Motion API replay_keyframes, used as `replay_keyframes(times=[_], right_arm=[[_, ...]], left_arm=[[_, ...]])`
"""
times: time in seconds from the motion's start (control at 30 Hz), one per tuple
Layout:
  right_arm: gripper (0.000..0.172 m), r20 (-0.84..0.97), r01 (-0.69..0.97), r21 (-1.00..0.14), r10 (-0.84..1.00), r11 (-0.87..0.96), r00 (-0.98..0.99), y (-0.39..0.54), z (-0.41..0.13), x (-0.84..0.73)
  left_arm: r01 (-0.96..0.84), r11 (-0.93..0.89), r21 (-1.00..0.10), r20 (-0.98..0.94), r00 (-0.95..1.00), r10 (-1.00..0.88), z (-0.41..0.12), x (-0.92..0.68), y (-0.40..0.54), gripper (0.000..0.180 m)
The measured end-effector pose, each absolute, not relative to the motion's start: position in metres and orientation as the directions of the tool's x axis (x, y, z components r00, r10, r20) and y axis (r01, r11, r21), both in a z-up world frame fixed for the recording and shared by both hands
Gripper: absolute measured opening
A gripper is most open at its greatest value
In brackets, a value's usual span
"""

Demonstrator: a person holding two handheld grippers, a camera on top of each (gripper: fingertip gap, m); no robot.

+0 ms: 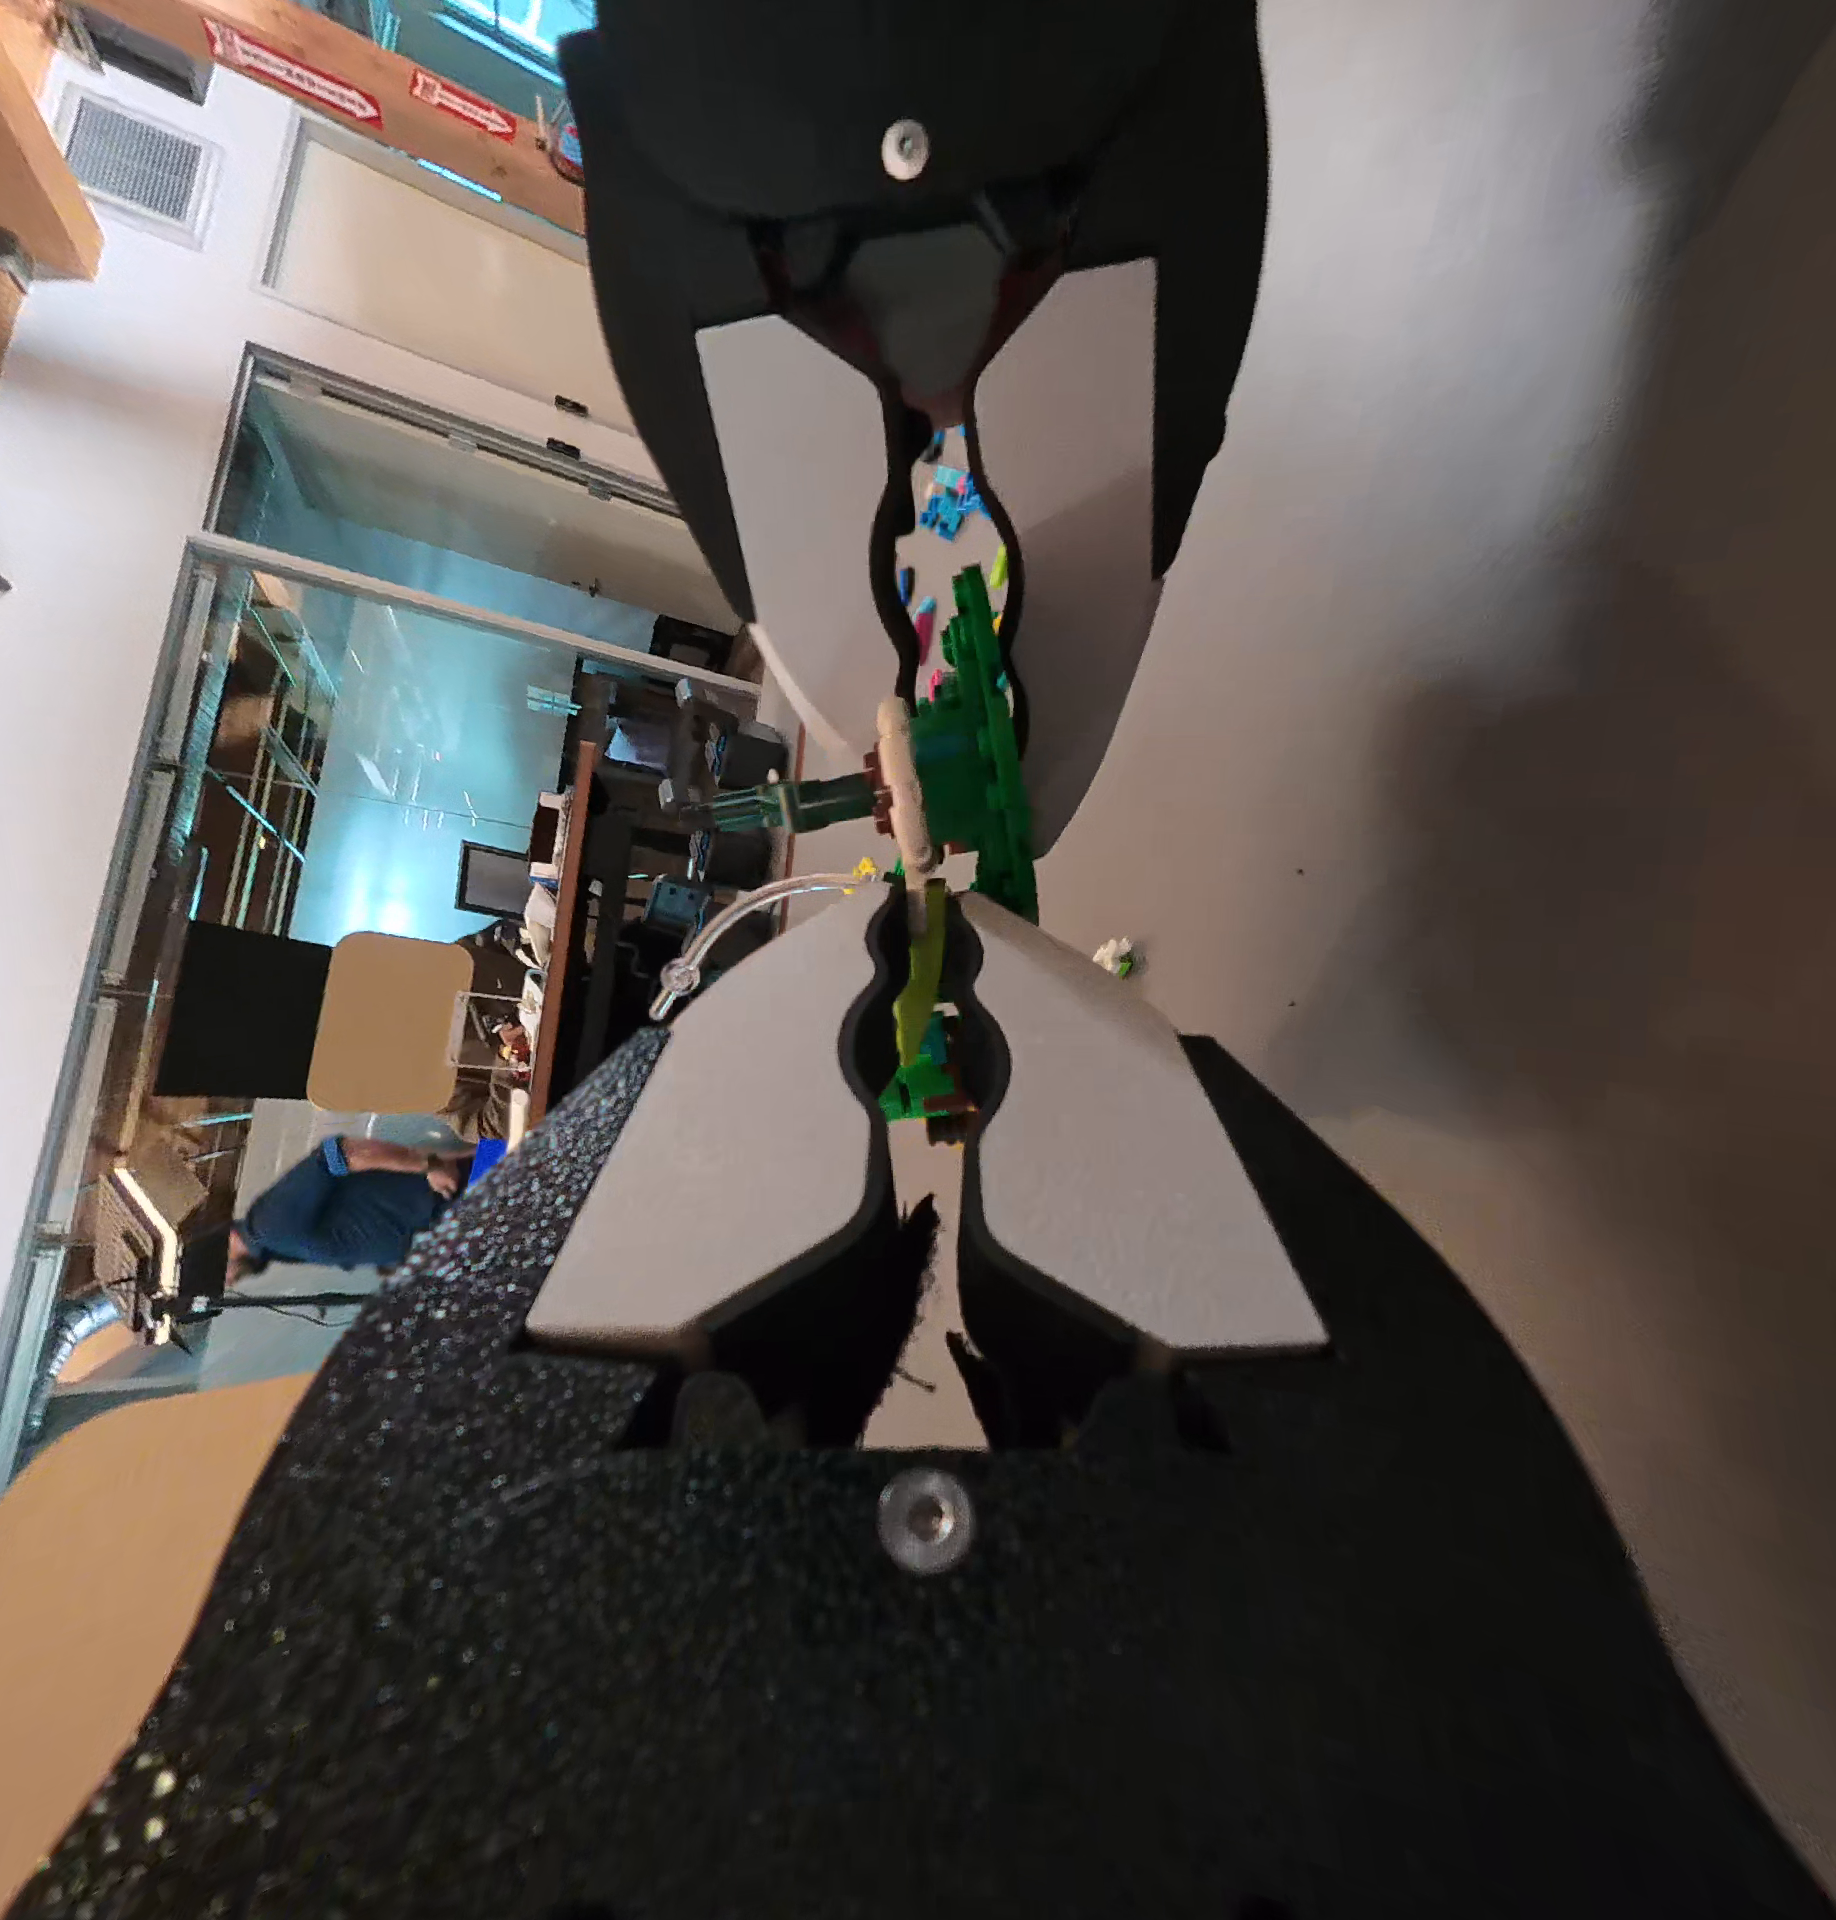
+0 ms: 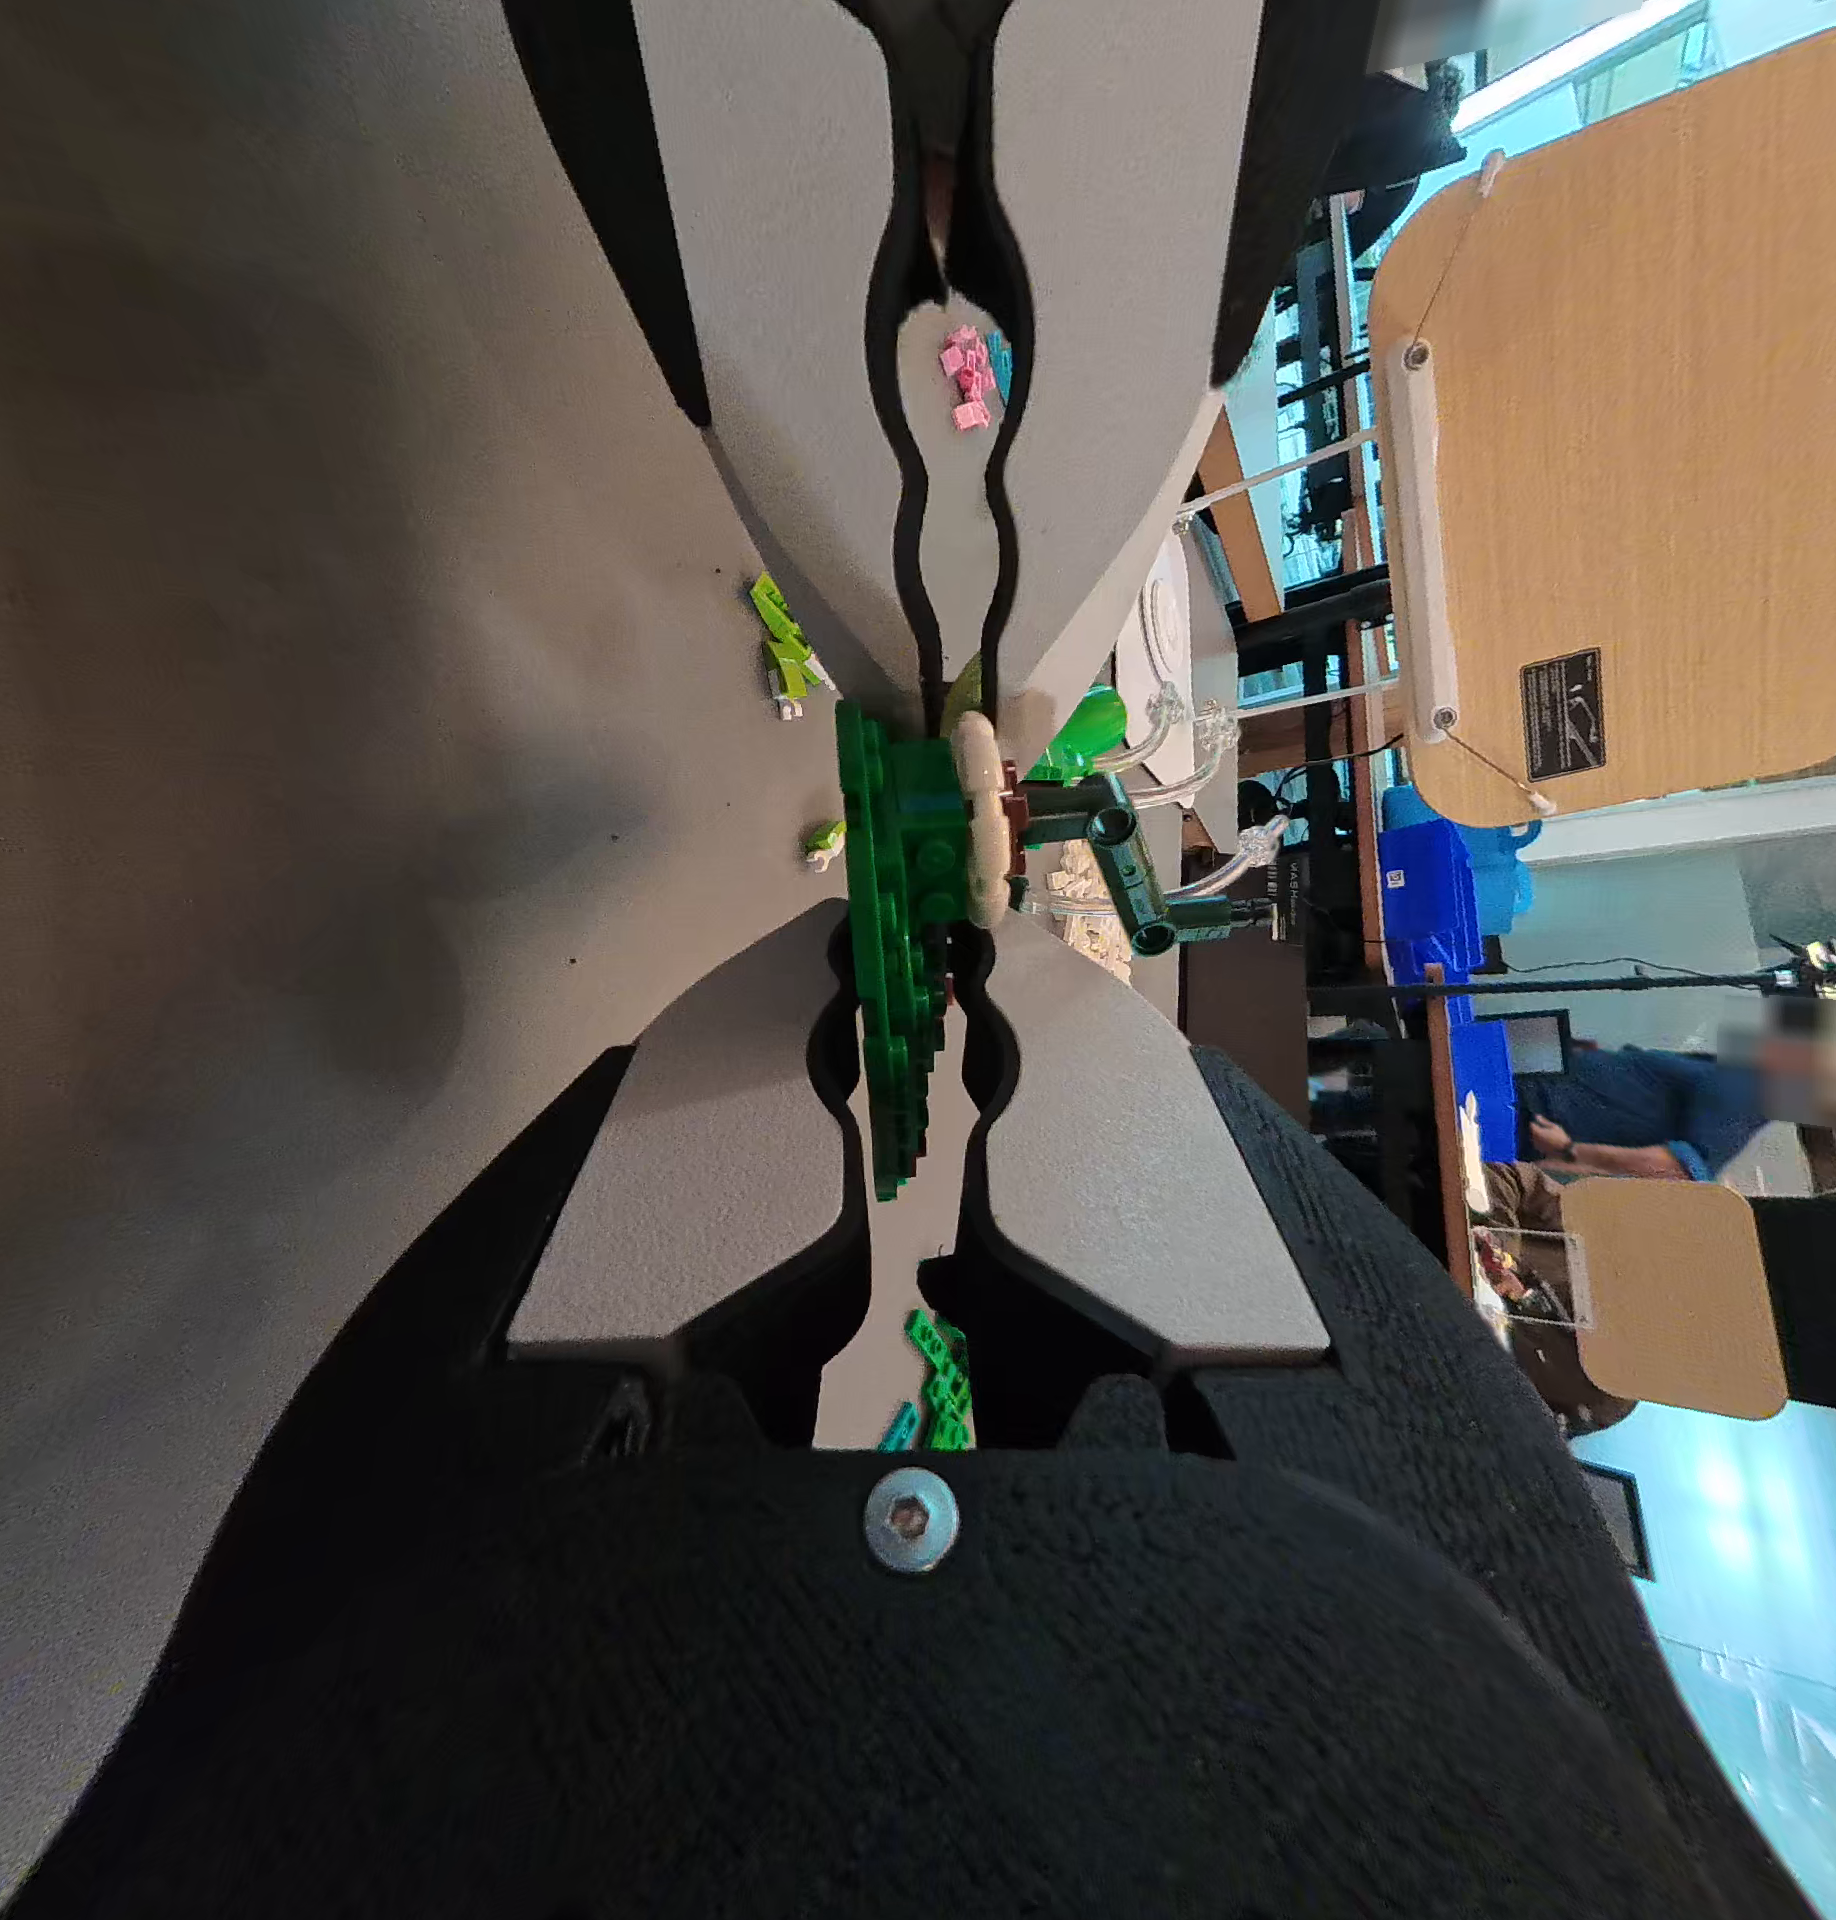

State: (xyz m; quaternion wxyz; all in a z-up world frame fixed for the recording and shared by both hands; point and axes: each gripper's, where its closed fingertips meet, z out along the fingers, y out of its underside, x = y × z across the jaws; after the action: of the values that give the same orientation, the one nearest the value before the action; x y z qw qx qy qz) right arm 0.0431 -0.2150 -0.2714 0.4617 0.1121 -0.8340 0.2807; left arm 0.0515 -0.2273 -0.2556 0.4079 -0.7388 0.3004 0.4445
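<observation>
The left claw (image 1: 924, 904) is clenched on a thin lime-green leaf piece (image 1: 919, 997) at the edge of a brick-built plant model (image 2: 935, 831). The right claw (image 2: 919, 940) grips the model's dark green base plate (image 2: 893, 1039), with its pads pressed on either side. The model's cream disc (image 2: 981, 821), dark green tubes (image 2: 1132, 862) and clear curved stems (image 2: 1215, 873) jut out sideways. Loose pink bricks (image 2: 966, 379) and lime pieces (image 2: 784, 644) lie on the grey table (image 2: 374, 623).

Two grippers are seen, the left gripper (image 1: 919, 904) and the right gripper (image 2: 919, 925). One green brick-built plate assembly (image 2: 898, 914) is counted, bearing one cream scalloped disc (image 2: 981, 821). Three clear curved plastic stems (image 2: 1194, 769) are counted. One pile of pink bricks (image 2: 966, 374) is counted.
</observation>
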Motion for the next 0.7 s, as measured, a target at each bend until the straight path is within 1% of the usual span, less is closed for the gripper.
replay_keyframes(times=[0.07,0.17,0.23,0.3,0.43,0.6,0.7], right_arm=[[0.014,0.831,-0.446,-0.366,0.071,0.817,-0.551,-0.215,-0.270,0.044],[0.015,0.853,-0.460,-0.334,0.056,0.823,-0.519,-0.216,-0.267,0.043],[0.015,0.853,-0.481,-0.311,0.017,0.819,-0.522,-0.215,-0.269,0.045],[0.016,0.840,-0.502,-0.319,-0.005,0.804,-0.543,-0.215,-0.270,0.049],[0.015,0.837,-0.517,-0.322,-0.017,0.793,-0.547,-0.217,-0.269,0.052],[0.015,0.827,-0.531,-0.348,-0.013,0.773,-0.562,-0.218,-0.266,0.060],[0.015,0.817,-0.530,-0.371,-0.003,0.762,-0.576,-0.218,-0.265,0.064]], left_arm=[[-0.811,-0.489,-0.322,-0.904,0.417,-0.096,-0.255,0.052,-0.227,0.006],[-0.792,-0.521,-0.319,-0.887,0.442,-0.129,-0.254,0.051,-0.229,0.007],[-0.797,-0.543,-0.263,-0.896,0.410,-0.169,-0.258,0.050,-0.234,0.007],[-0.812,-0.528,-0.249,-0.902,0.394,-0.179,-0.260,0.054,-0.236,0.007],[-0.814,-0.511,-0.276,-0.895,0.411,-0.172,-0.260,0.057,-0.239,0.007],[-0.837,-0.481,-0.259,-0.905,0.385,-0.183,-0.258,0.063,-0.242,0.007],[-0.845,-0.463,-0.268,-0.906,0.384,-0.176,-0.257,0.066,-0.243,0.007]])
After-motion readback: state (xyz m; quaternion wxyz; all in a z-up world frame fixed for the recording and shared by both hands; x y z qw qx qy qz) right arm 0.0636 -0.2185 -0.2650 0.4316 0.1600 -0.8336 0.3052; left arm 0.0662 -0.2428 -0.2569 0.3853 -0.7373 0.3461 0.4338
